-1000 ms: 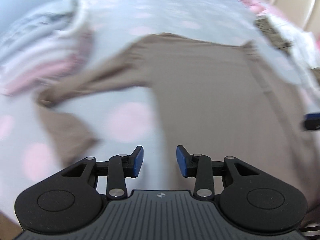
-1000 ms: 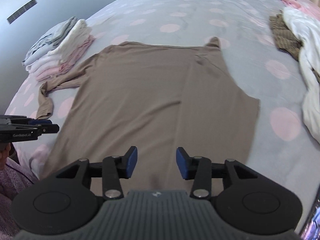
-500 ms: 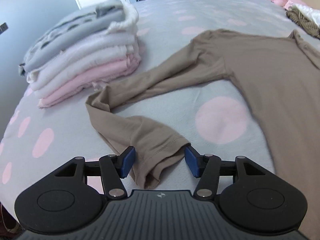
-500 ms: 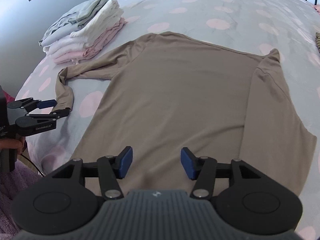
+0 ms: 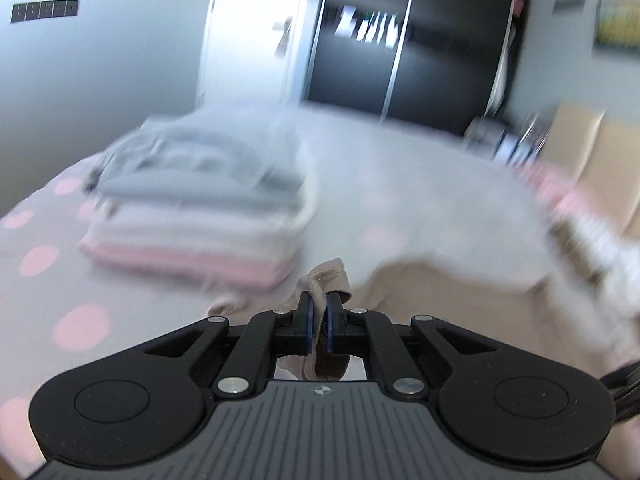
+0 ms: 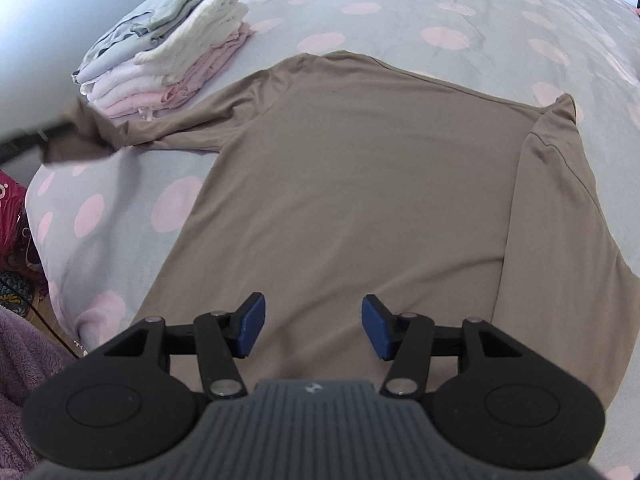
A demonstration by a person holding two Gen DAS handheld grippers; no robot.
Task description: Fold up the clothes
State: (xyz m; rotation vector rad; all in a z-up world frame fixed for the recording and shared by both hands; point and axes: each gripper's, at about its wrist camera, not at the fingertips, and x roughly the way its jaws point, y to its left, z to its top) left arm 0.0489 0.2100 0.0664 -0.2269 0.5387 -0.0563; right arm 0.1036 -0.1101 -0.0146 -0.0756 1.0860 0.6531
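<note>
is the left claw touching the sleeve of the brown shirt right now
Touching. In the left wrist view the left claw is shut on the sleeve cuff of the brown shirt; the fabric sits pinched between both blue pads.

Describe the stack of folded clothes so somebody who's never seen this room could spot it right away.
Start from the grey bedspread with pink dots, where a brown long-sleeved top lies spread flat. Follow the top's outstretched sleeve to the bed's far left corner: the stack of folded clothes sits just beyond it. It is the only neat pile, layered grey and white over pale pink, unlike the single flat brown garment beside it.
</note>
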